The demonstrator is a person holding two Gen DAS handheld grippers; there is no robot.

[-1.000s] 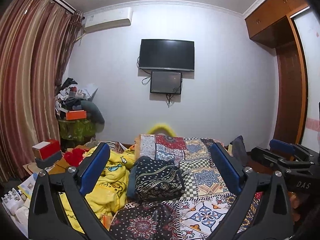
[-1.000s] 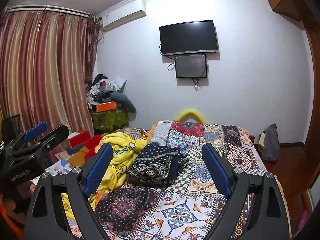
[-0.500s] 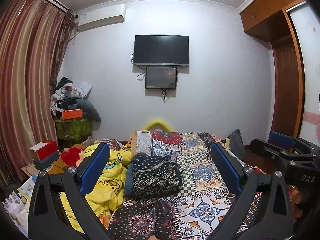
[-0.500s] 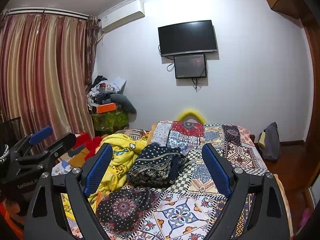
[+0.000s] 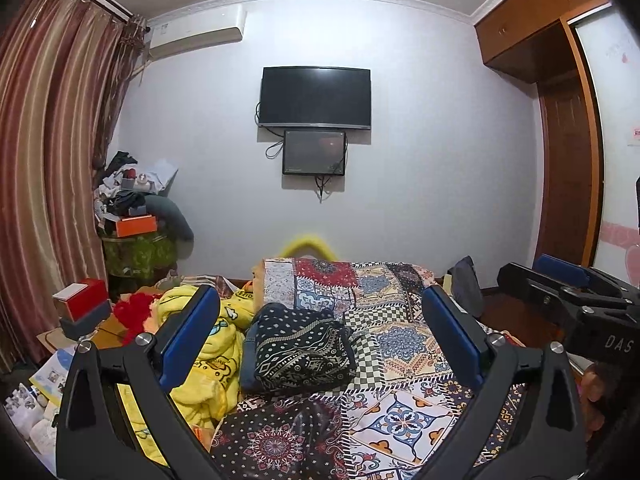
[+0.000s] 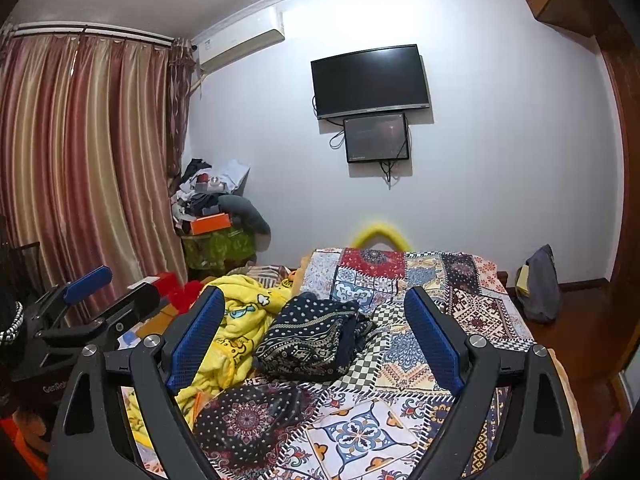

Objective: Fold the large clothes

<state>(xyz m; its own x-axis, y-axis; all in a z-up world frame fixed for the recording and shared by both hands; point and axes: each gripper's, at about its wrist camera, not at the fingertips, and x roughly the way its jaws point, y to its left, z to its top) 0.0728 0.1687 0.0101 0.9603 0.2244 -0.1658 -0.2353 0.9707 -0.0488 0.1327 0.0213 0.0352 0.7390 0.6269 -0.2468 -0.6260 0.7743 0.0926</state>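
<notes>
A folded dark patterned garment [image 5: 298, 350] [image 6: 310, 336] lies on the bed's patchwork cover [image 5: 400, 320] [image 6: 440, 308]. A second dark garment with red medallions [image 5: 276, 440] [image 6: 248, 420] lies nearer, spread loosely. A crumpled yellow cartoon-print garment [image 5: 208, 364] [image 6: 240, 312] lies at the bed's left side. My left gripper [image 5: 320, 340] is open and empty, held above the near bed. My right gripper [image 6: 314, 340] is open and empty, also above the near bed. Each gripper shows in the other's view, the right [image 5: 568, 292] and the left [image 6: 100, 300].
Striped curtains [image 6: 80, 160] hang on the left. A cluttered green stand [image 5: 136, 248] is in the far left corner. Boxes and papers [image 5: 80, 308] lie left of the bed. A wooden wardrobe [image 5: 560, 140] stands right. A grey bag [image 6: 540, 284] leans on the far wall.
Both grippers stay open and empty. The left wrist view has shifted slightly, first tilting upward, then settling; the right wrist view has barely moved. The clothes have not moved.
</notes>
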